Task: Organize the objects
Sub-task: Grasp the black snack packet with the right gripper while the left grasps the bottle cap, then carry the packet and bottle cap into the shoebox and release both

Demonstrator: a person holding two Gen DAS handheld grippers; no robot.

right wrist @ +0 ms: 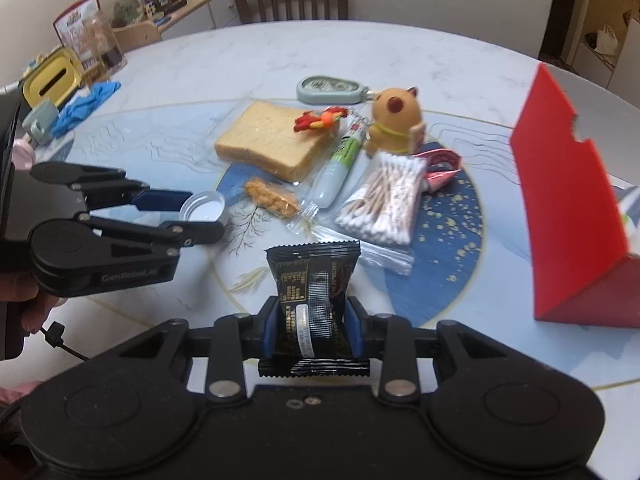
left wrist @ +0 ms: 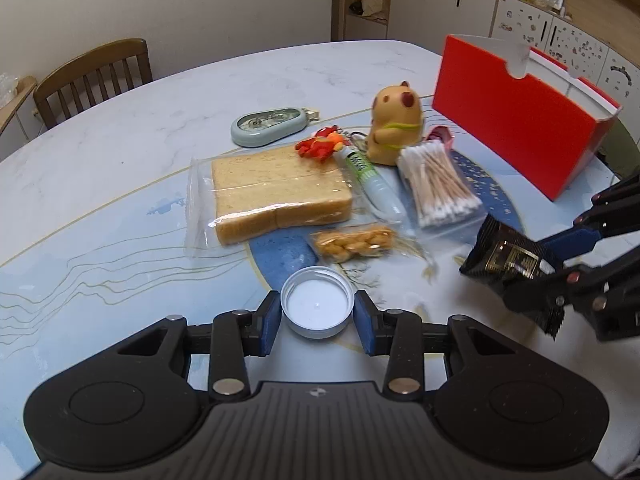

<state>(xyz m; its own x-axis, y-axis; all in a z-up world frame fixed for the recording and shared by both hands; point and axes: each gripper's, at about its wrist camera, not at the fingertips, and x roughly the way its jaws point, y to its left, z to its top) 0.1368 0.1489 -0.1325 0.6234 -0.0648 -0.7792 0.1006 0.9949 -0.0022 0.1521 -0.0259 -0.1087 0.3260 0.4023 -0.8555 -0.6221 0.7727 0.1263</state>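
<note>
My left gripper (left wrist: 317, 320) is shut on a white round lid (left wrist: 317, 307), its blue pads pressing both sides of the rim; the same lid (right wrist: 203, 207) shows between the left gripper's fingers (right wrist: 168, 199) in the right wrist view. My right gripper (right wrist: 313, 326) is shut on a black snack packet (right wrist: 312, 292), held upright above the table; the packet (left wrist: 508, 258) appears at the right of the left wrist view. An open red box (left wrist: 516, 128) stands at the far right, also visible as the red box (right wrist: 572, 208).
On the marble table (left wrist: 120, 152) lie bagged bread (left wrist: 276, 196), a peanut pack (left wrist: 354, 244), cotton swabs (left wrist: 438, 184), a white tube (left wrist: 374, 184), a yellow capybara toy (left wrist: 394, 124), a red keychain (left wrist: 320, 146), a teal case (left wrist: 268, 125). Blue gloves (right wrist: 86, 104) and a yellow container (right wrist: 52, 80) sit far left.
</note>
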